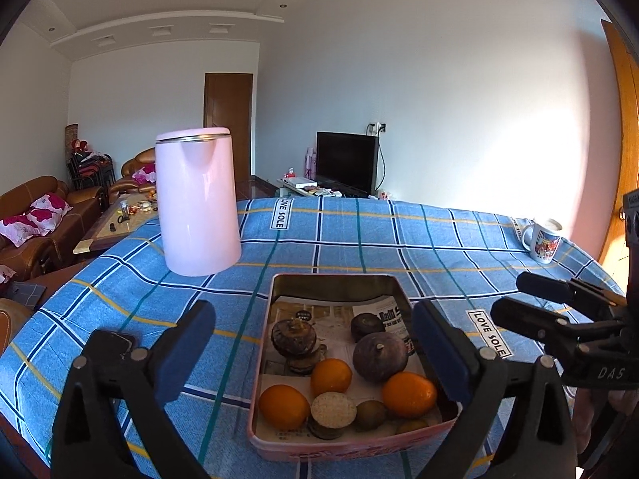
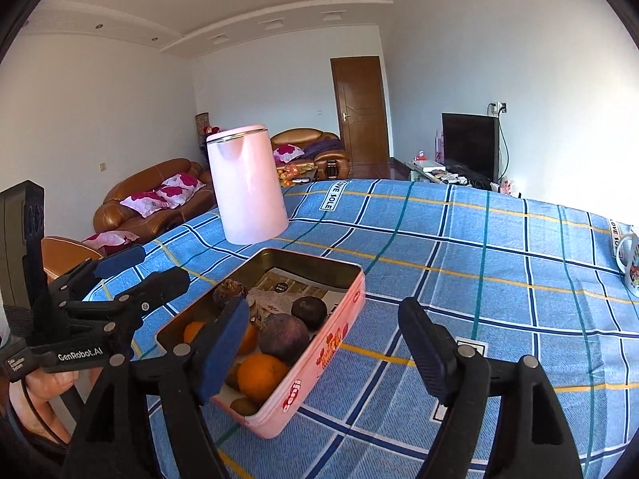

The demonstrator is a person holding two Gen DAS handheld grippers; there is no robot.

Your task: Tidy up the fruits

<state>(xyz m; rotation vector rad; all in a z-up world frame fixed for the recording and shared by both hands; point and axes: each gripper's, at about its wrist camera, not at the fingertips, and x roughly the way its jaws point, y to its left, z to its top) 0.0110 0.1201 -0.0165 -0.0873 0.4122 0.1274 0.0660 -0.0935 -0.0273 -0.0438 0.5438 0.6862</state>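
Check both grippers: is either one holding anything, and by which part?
Nothing is held. The left gripper and the right gripper are both open, their pads clear of the pink tin of fruit on the table.

Free room: wide bare stretch of blue checked tablecloth (image 2: 499, 279) to the right of the shallow pink rectangular tin tray (image 2: 319, 363), open up to the printed white ceramic mug (image 1: 542, 239) near the far right edge. Also a bare cloth strip left of tray. Obstacles: tall pale-pink plastic kettle (image 1: 197, 203) upright just behind tray's far left corner, w/ a narrow gap between. Tray is open-topped, low walls, front half packed w/ oranges (image 1: 409, 394) & dark round fruits (image 1: 379, 356); far end only paper lining. Left gripper (image 1: 313, 353) spread wide w/ tray between its fingers; right gripper (image 2: 321, 353) apart too, nothing held.
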